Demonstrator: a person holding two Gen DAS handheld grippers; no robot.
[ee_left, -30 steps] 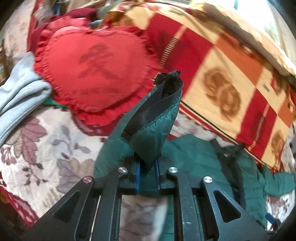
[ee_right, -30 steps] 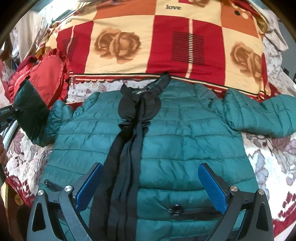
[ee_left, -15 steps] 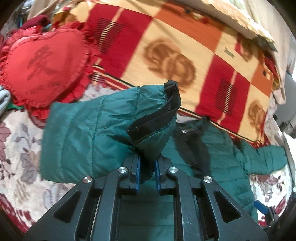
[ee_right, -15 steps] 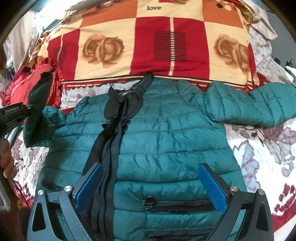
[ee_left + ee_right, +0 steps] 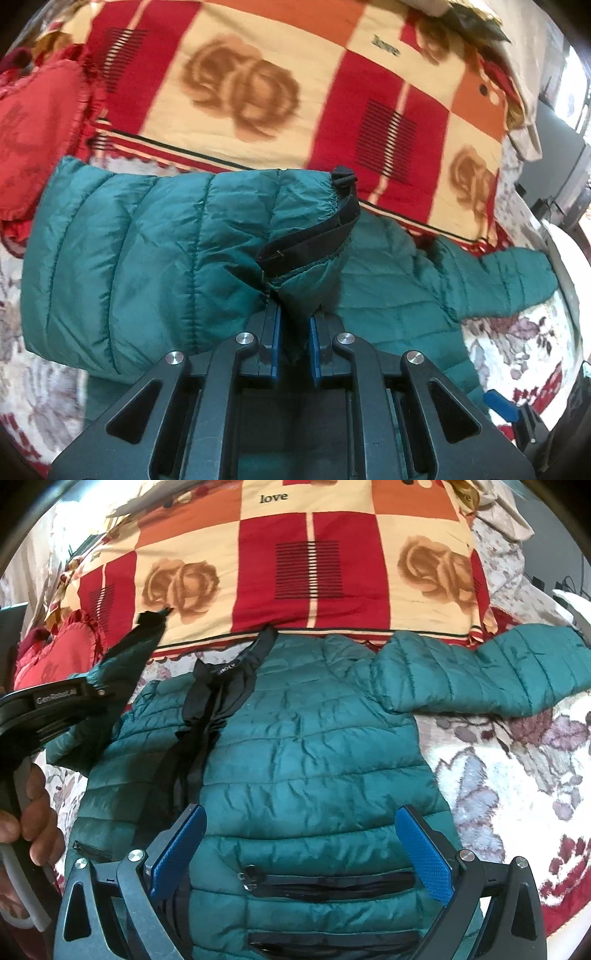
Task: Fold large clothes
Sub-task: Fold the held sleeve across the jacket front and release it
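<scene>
Jaws of your left gripper [image 5: 293, 341] pinch the sleeve [image 5: 155, 258] cuff; right gripper [image 5: 299, 853] hangs spread. Lay that sleeve flat across the jacket [image 5: 295, 760] chest, no bunching.

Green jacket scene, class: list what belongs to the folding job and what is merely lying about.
Belongs to the job:
green puffer jacket
its left sleeve
left tongs
right tongs

Lying about:
rose-patterned blanket
red frilled cushion
floral bedsheet

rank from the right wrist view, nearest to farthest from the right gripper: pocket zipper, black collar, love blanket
From the right gripper:
1. Pocket zipper, just ahead between the open fingers.
2. Black collar, further up the jacket, left of centre.
3. Love blanket, beyond the jacket at top.
</scene>
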